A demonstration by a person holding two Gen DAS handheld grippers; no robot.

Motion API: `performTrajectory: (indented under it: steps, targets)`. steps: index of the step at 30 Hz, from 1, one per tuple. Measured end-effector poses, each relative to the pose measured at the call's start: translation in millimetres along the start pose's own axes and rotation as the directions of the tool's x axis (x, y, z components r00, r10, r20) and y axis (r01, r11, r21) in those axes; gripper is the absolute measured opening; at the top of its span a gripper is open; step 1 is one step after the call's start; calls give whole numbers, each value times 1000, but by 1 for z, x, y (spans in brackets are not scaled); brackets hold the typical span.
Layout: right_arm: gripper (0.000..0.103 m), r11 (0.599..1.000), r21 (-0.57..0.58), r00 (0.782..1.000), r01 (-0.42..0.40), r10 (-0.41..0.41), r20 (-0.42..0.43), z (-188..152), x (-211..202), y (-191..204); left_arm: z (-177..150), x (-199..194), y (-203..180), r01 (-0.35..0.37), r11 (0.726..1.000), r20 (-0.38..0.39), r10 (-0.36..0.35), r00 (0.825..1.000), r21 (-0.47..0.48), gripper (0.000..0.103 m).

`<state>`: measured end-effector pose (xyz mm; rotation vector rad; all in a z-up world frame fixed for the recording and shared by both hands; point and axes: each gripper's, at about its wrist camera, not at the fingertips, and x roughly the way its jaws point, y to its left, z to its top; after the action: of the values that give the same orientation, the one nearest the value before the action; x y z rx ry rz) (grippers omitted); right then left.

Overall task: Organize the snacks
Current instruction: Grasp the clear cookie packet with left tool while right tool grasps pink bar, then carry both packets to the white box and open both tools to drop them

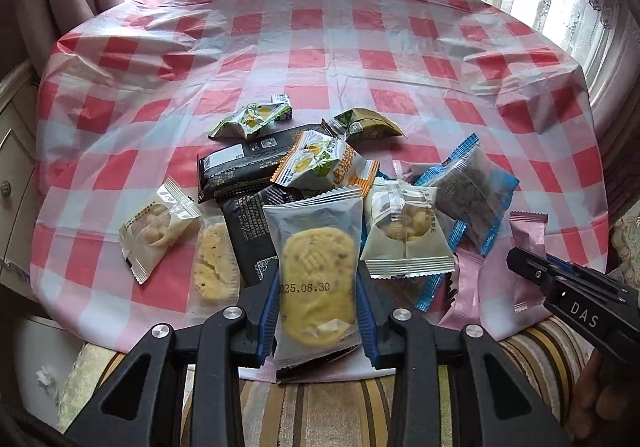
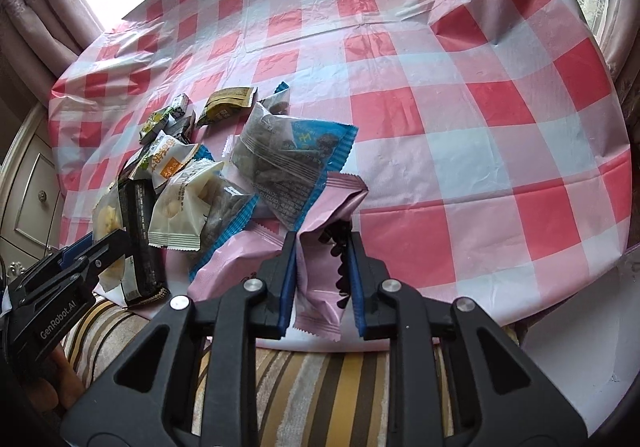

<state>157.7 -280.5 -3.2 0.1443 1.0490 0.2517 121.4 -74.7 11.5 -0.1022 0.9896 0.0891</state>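
Observation:
A heap of wrapped snacks (image 1: 304,175) lies at the near edge of the red-and-white checked table (image 1: 320,47). My left gripper (image 1: 318,287) is shut on a clear-wrapped yellow cookie packet (image 1: 316,279) stamped 2025.08.30, held upright at the near edge. My right gripper (image 2: 322,259) is shut on a crumpled pink snack packet (image 2: 320,247) at the table's near edge, right of the heap (image 2: 200,175). The right gripper also shows at the right in the left wrist view (image 1: 560,283). The left gripper shows at the left in the right wrist view (image 2: 100,251).
The heap holds black bars (image 1: 240,163), blue-edged packets (image 1: 468,191), white cracker packets (image 1: 404,231), an orange packet (image 1: 320,163) and small green packets (image 1: 252,119). A striped cushion (image 1: 320,407) lies below the near edge. Curtains and windows stand behind; a cabinet (image 2: 36,183) is at left.

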Motion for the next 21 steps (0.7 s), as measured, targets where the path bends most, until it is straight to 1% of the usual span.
performTrajectory:
  steps: [4, 7, 11, 14, 16, 18, 21]
  targets:
    - [27, 999, 21, 999, -27, 26, 18, -3, -12, -7, 1, -6, 4, 52, 998, 27, -51, 998, -29, 35]
    - [27, 999, 26, 999, -40, 39, 36, -6, -22, -13, 2, -12, 4, 71, 997, 50, -70, 996, -32, 35]
    - [27, 998, 49, 997, -34, 30, 66, -12, -41, -31, 2, -21, -3, 85, 996, 69, -84, 994, -14, 35]
    - [27, 997, 79, 997, -5, -2, 82, -20, -56, -53, 3, -28, -18, 111, 994, 75, -113, 991, 20, 35]
    - [27, 994, 110, 996, 17, -26, 85, -28, -64, -72, 2, -31, -34, 148, 988, 70, -151, 986, 45, 35]
    - [27, 989, 141, 995, 45, -58, 87, -36, -72, -92, 0, -34, -52, 179, 980, 62, -185, 981, 83, 35]
    - [27, 978, 188, 991, 93, -110, 82, -51, -82, -121, -5, -39, -85, 234, 961, 45, -243, 969, 149, 35]
